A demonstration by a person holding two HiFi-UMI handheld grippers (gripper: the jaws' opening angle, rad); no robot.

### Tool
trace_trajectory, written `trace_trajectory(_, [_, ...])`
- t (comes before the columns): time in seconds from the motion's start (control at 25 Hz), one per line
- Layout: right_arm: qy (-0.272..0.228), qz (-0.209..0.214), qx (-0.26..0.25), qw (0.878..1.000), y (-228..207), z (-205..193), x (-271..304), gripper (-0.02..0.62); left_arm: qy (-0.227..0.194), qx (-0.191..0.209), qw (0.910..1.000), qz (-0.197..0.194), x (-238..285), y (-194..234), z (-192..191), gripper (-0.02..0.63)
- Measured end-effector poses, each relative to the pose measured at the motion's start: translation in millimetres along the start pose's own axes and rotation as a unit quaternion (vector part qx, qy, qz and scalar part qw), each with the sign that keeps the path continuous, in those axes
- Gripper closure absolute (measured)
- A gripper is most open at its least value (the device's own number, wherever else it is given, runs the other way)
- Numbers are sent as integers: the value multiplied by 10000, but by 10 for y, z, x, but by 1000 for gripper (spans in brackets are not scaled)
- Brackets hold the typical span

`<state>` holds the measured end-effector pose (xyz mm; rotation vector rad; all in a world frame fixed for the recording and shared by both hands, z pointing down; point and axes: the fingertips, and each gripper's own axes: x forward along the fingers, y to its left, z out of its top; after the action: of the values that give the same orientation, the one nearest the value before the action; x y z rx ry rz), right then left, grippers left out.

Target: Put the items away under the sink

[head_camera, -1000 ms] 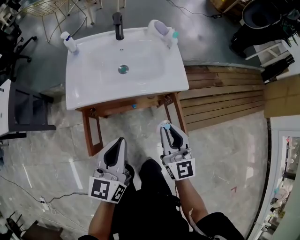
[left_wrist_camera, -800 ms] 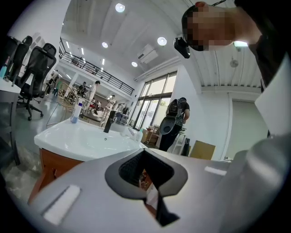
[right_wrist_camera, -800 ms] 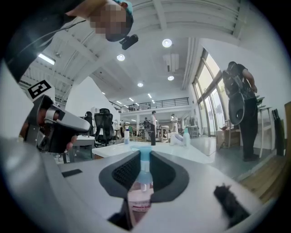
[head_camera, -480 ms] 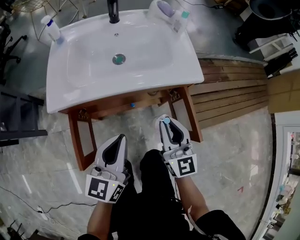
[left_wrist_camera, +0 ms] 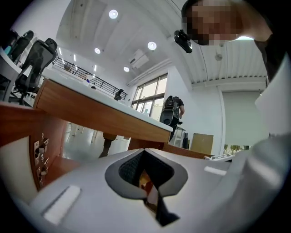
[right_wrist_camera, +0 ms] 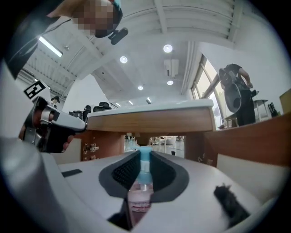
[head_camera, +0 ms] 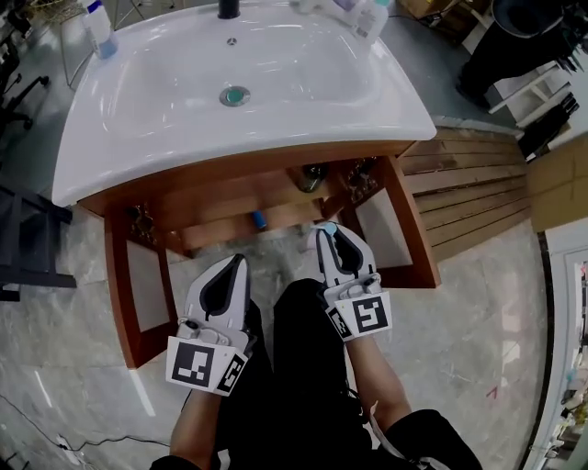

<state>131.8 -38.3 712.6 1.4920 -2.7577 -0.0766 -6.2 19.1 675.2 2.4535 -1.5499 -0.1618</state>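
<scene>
A white sink [head_camera: 395, 101] sits on a wooden cabinet with both doors swung open, the left door [head_camera: 129, 285] and the right door [head_camera: 404, 229]. My right gripper [head_camera: 328, 233] points level at the opening and is shut on a clear bottle [right_wrist_camera: 139, 196] with a light blue cap [head_camera: 328, 227]. My left gripper [head_camera: 236, 263] is held beside it, a little nearer me, with its jaws together and nothing seen between them. In the left gripper view [left_wrist_camera: 144, 152] the sink's wooden underside lies ahead. Inside the cabinet lie a small blue item [head_camera: 259, 218] and the drain pipe [head_camera: 310, 177].
On the sink rim stand a white bottle [head_camera: 96, 27] at the back left and more items [head_camera: 367, 14] at the back right. Wooden decking [head_camera: 478, 174] lies to the right, a dark chair [head_camera: 28, 248] to the left. A person with a backpack [right_wrist_camera: 236, 93] stands beyond.
Both grippers have sunk toward the floor and stand closer to the cabinet. The head view has dropped and moved in, so the open cabinet below the sink shows more.
</scene>
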Motion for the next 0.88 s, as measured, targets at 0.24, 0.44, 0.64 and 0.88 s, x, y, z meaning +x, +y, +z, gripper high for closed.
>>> trace_trajectory(0.24, [-4, -36, 6, 10000, -15, -298, 55, 525, -130, 24, 9999, 18, -56, 104, -224, 600])
trace_trajectory(0.44, [83, 33, 74, 9999, 7, -379, 123, 525, -111, -11, 9999, 55, -168, 78, -219, 600])
trace_trajectory(0.64, [-72, 45, 18, 10000, -10, -299, 285, 525, -178, 67, 9998, 68, -262, 78, -206, 600])
trace_trajectory(0.88, [-109, 66, -29, 9999, -31, -274, 567, 525, -182, 14, 9998, 48, -314, 73, -240, 600])
